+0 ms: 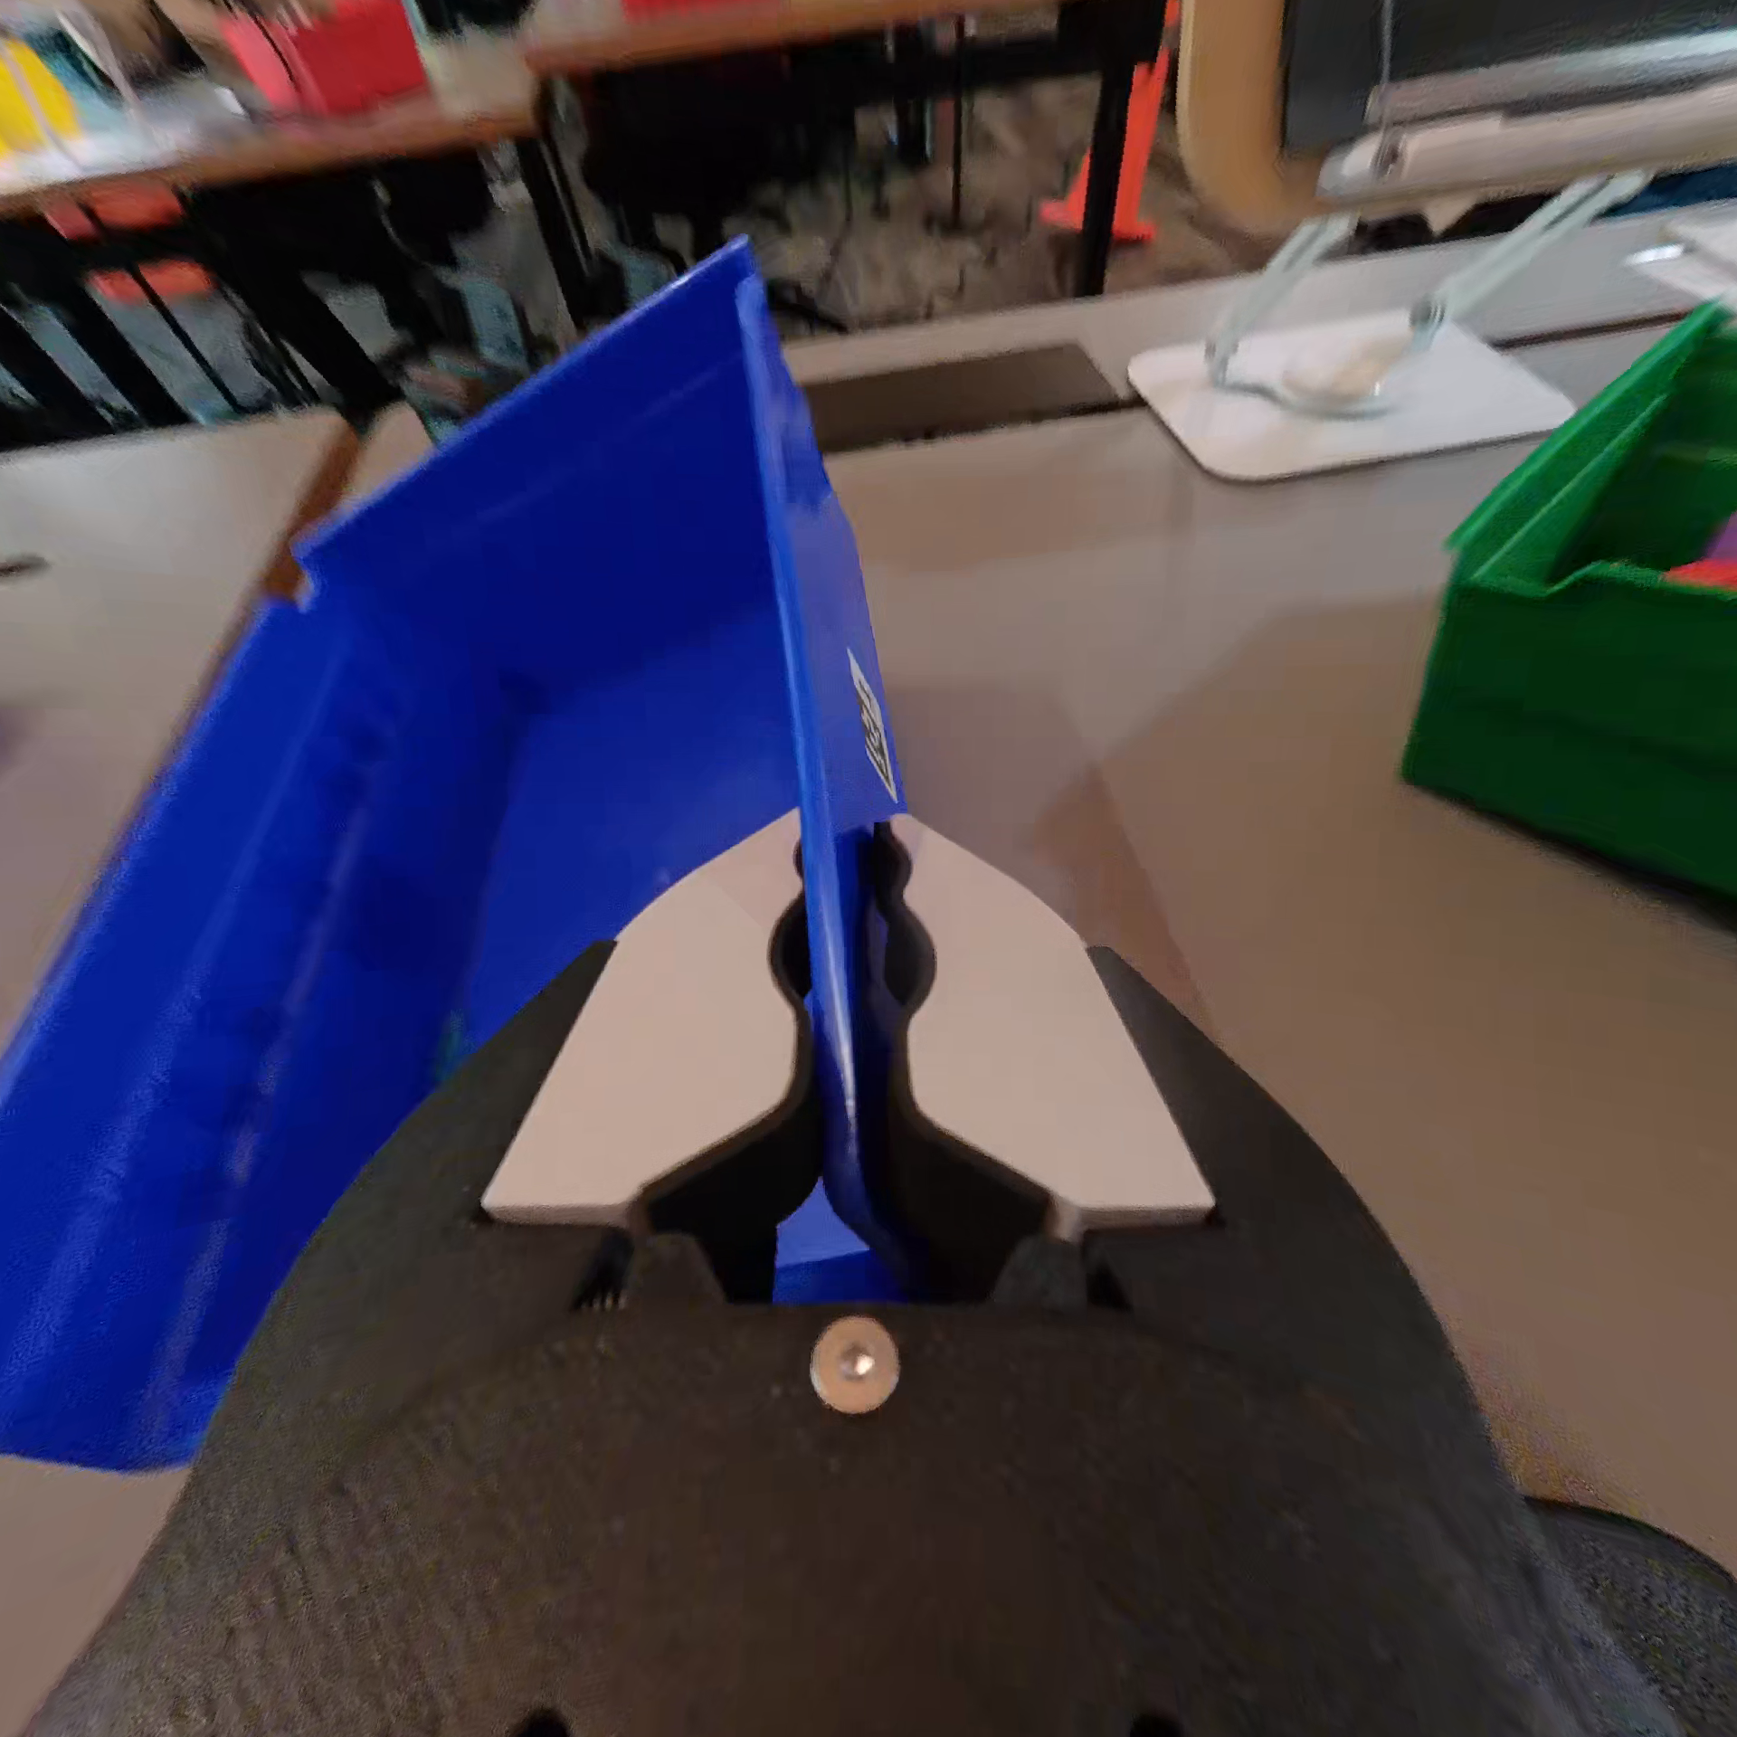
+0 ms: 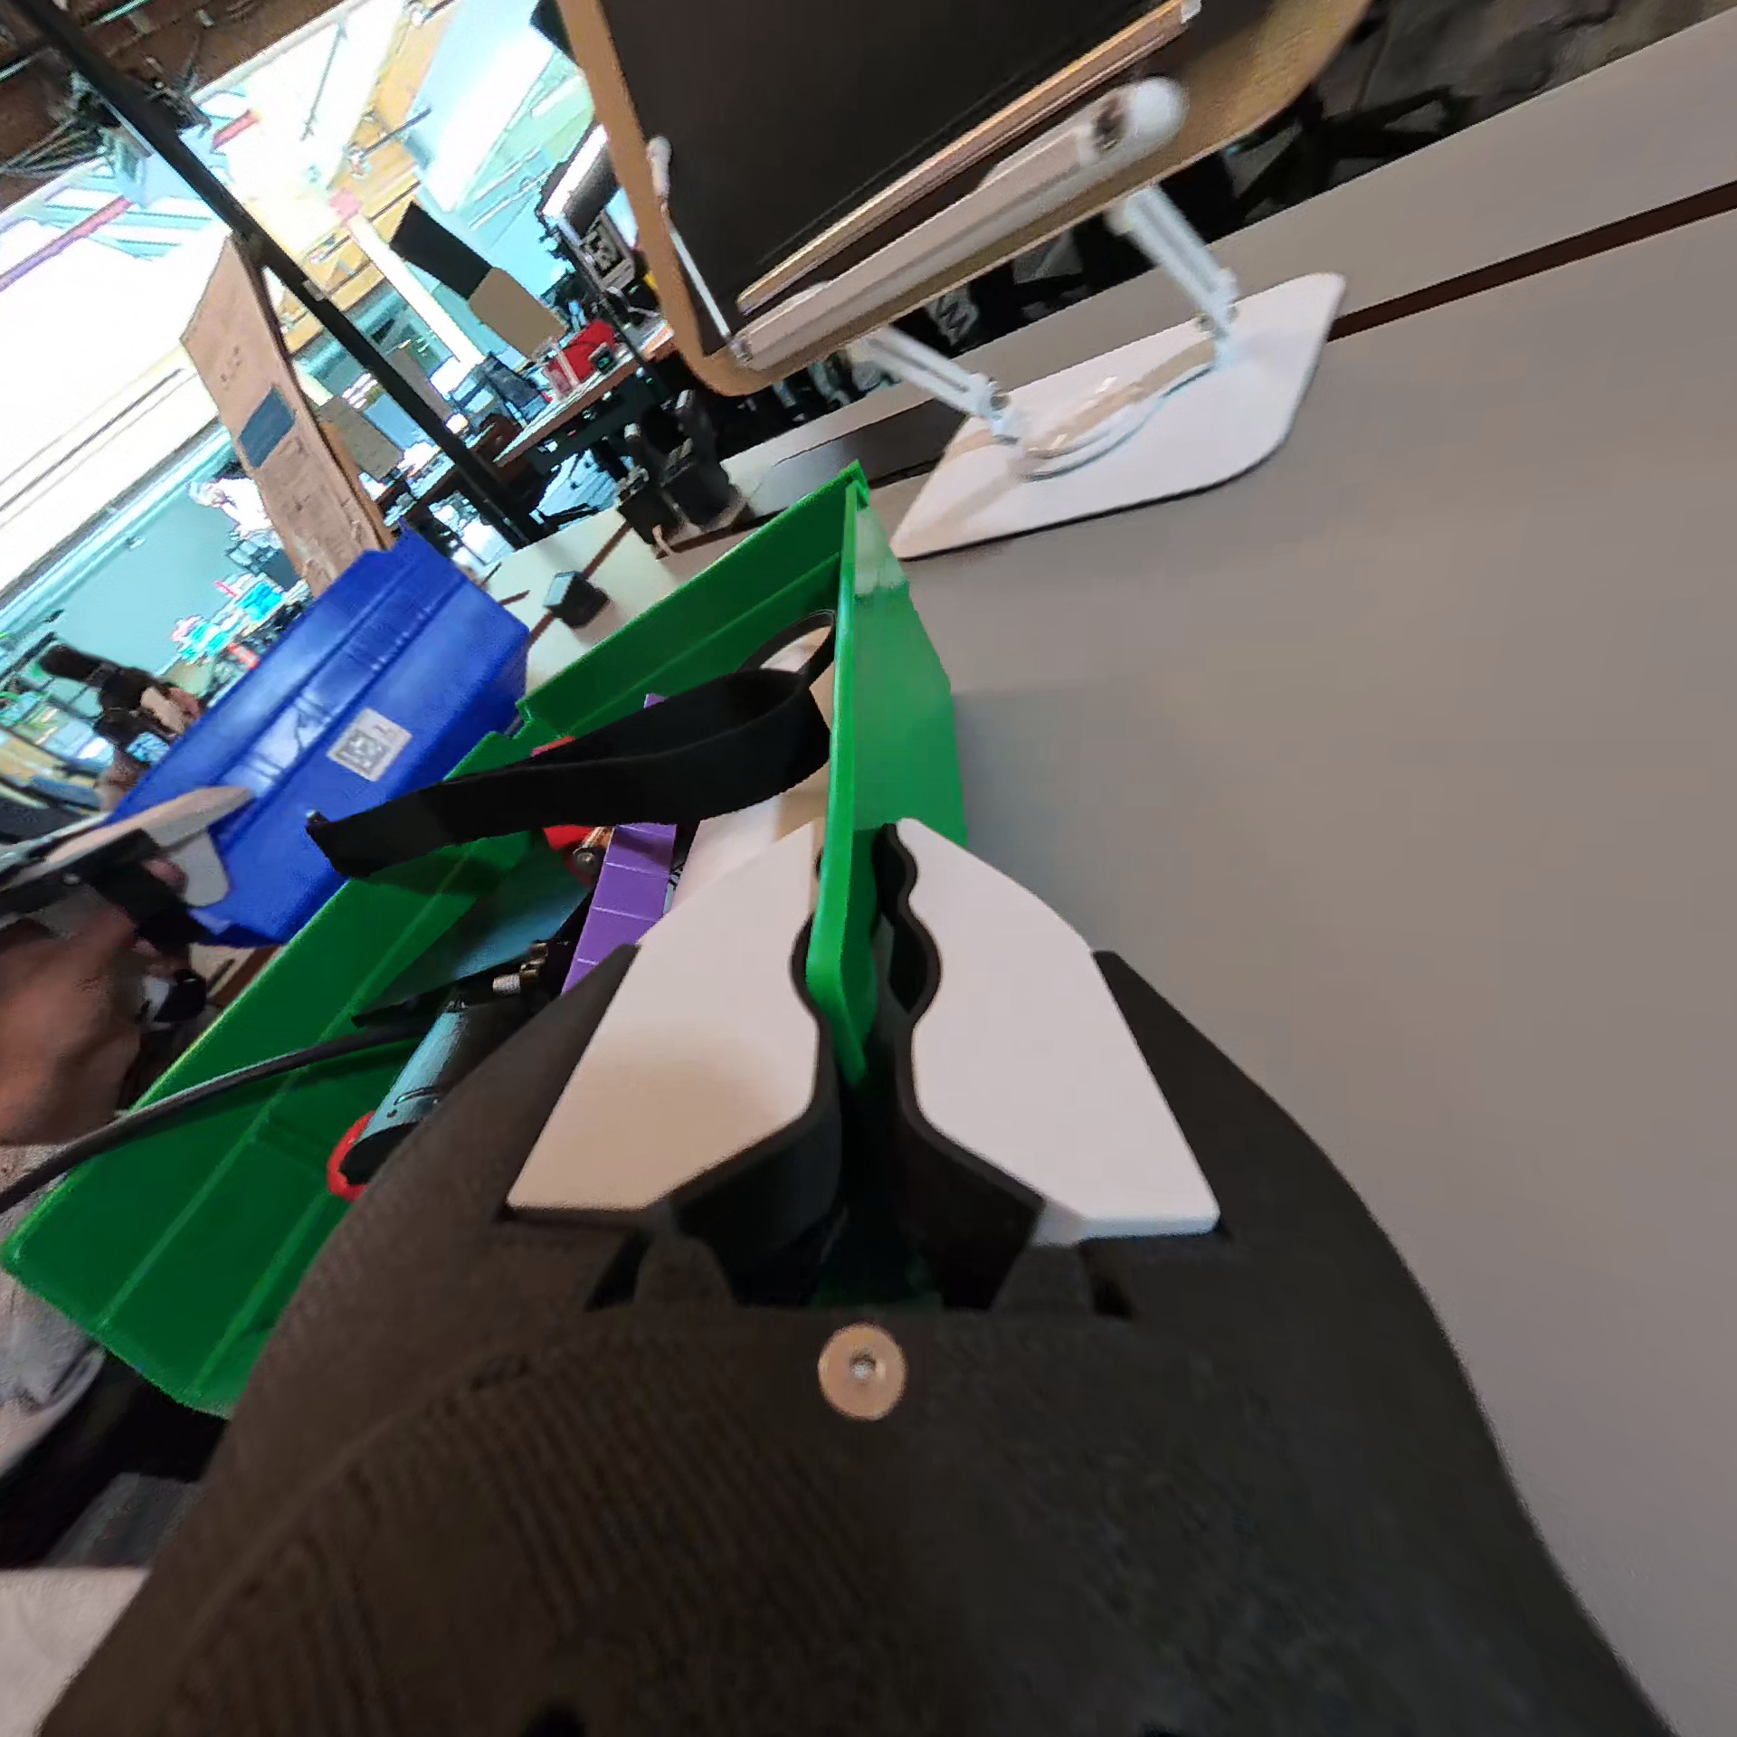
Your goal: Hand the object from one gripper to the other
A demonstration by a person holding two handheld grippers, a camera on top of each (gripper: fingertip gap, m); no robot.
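The left gripper (image 1: 851,940) is clenched on the right-hand wall of a blue bin (image 1: 395,846), the thin plastic pinched between its two pale fingers (image 1: 677,1062). The bin's open inside spreads away to the gripper's left, and a small label sits on the outer face of the gripped wall, just ahead of the fingertips. The bin looks tilted, but whether it is clear of the grey worktop (image 1: 1175,752) cannot be told. Off to this gripper's right a green bin (image 1: 1579,714) rests on the worktop, and farther ahead on the right stands a white laptop stand (image 1: 1344,395).

The right gripper (image 2: 860,926) is clenched in the same manner on the right-hand wall of the green bin (image 2: 235,1203), with the wall held between its white fingers (image 2: 705,1053). Inside that bin, to the gripper's left, lie a black strap (image 2: 602,780), a purple piece (image 2: 630,893), a black cable and some small red parts. Beyond the green bin, ahead and to the left, the blue bin (image 2: 320,743) shows with the left gripper (image 2: 193,837) at its near edge and a hand (image 2: 56,1015) behind it. The white laptop stand (image 2: 1128,423) is ahead on the right, carrying a dark laptop.
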